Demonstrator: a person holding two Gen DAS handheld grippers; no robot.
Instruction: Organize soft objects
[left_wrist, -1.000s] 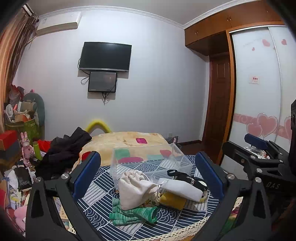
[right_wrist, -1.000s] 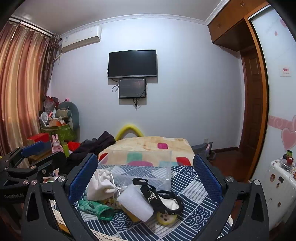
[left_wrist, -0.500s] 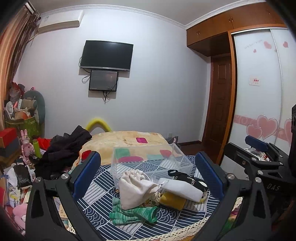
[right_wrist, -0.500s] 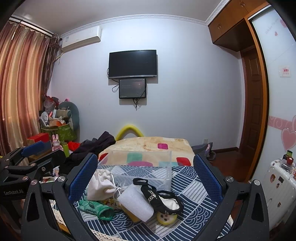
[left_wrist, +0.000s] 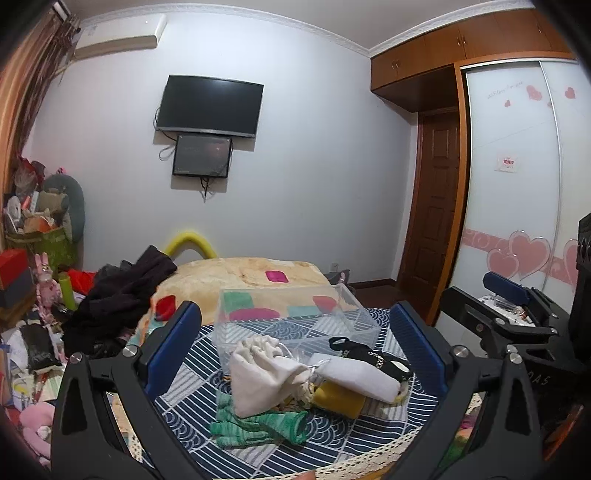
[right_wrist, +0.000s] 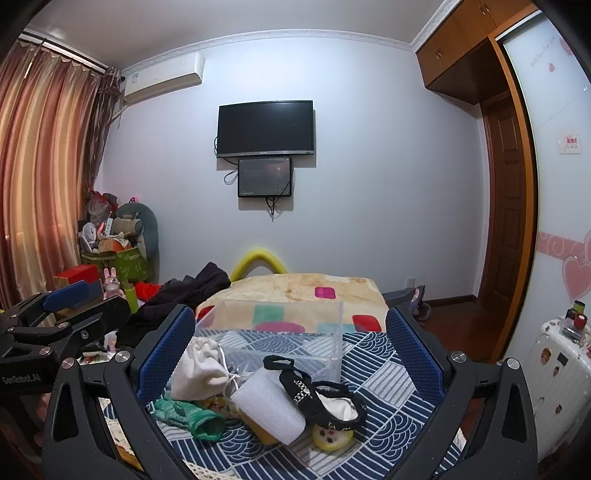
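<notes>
Both fisheye views looked forward from low and close over a table with a blue patterned cloth (left_wrist: 258, 443) (right_wrist: 376, 373), toward a wall-mounted television (left_wrist: 208, 106) (right_wrist: 265, 128) on the far wall. The left wrist view sat to the left and angled slightly right, catching the right gripper (left_wrist: 517, 317) at its right edge. The right wrist view sat to the right, facing straight ahead — the left gripper (right_wrist: 59, 314) showed at its left edge. Both shared a clear box (left_wrist: 295, 317) (right_wrist: 280, 332), the cloth and the bed (left_wrist: 240, 273) (right_wrist: 306, 291).
</notes>
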